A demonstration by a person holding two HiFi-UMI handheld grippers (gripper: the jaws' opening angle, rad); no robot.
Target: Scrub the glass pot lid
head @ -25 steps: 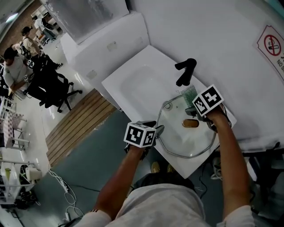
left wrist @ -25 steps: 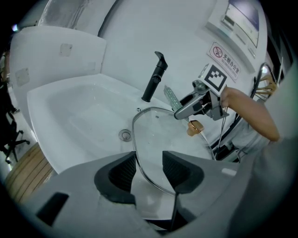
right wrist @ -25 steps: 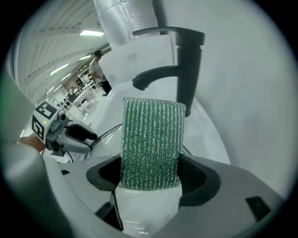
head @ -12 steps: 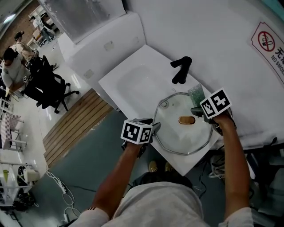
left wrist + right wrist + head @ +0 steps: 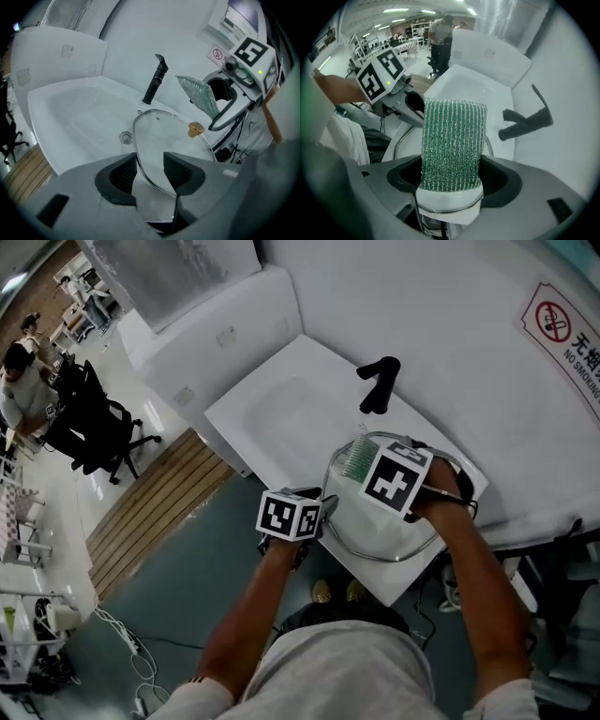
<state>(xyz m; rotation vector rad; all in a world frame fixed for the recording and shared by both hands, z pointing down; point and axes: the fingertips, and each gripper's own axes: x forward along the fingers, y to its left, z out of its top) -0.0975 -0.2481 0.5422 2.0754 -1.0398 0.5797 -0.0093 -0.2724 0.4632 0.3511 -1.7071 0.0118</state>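
The round glass pot lid (image 5: 410, 532) with a metal rim lies tilted over the right end of the white sink (image 5: 246, 408). Its gold knob (image 5: 195, 130) shows in the left gripper view. My left gripper (image 5: 327, 512) is shut on the lid's near-left rim; the rim (image 5: 149, 176) runs between its black pads. Over the lid's middle, my right gripper (image 5: 373, 472) is shut on a green scrubbing sponge (image 5: 452, 140). The sponge (image 5: 355, 460) points toward the lid's far-left part; I cannot tell whether it touches the glass. The marker cube hides the knob in the head view.
A black faucet (image 5: 378, 382) stands behind the lid at the sink's back edge. The drain (image 5: 125, 137) sits in the basin left of the lid. A no-smoking sign (image 5: 562, 329) hangs on the wall. Office chairs (image 5: 94, 423) and people are far off left.
My right gripper has swung the sponge from the lid's far-right rim leftward over its middle, covering the knob in the head view. The left gripper has kept its hold on the rim.
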